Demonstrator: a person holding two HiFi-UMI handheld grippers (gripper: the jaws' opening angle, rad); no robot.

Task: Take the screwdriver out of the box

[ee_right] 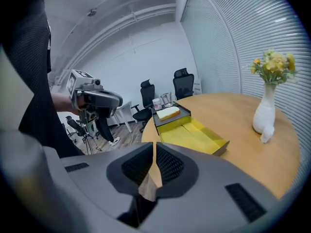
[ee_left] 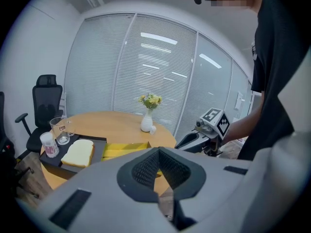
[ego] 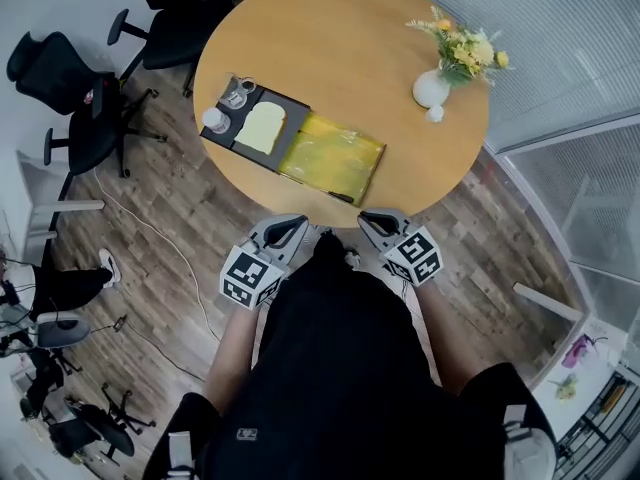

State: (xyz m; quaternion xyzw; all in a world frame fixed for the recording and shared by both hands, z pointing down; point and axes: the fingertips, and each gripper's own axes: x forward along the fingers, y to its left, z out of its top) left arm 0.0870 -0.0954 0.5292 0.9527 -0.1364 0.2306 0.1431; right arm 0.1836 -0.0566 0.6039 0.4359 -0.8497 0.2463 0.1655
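The left gripper (ee_left: 159,152) is held just off the near edge of the round wooden table (ego: 350,58). Its jaws are pressed together, with nothing between them. The right gripper (ee_right: 153,147) is beside it at the same edge. Its jaws are also closed, with only a hairline slit between them, and they hold nothing. Each gripper carries a cube of black-and-white square markers, one on the left (ego: 250,276) and one on the right (ego: 415,255). These show patterns only, no letters.

A shallow yellow box (ego: 335,153) lies open on the near part of the table, in front of the two grippers. No screwdriver can be made out in it from any view. The inside looks like bare yellow.

Touching the box's left end is a black tray (ego: 290,113) holding a pale slice of bread (ego: 260,126). At the tray's far-left end stand a clear glass (ego: 238,93) and a small bottle (ego: 215,120). The glass has a small label and the bottle a pinkish one, both too small to read.

On the right side of the table, well apart from the box, stands a white vase (ego: 431,88) of yellow flowers (ego: 465,48), with a small white object (ego: 435,114) just beside it. Black office chairs (ego: 60,78) stand on the wooden floor (ego: 190,218) to the left.
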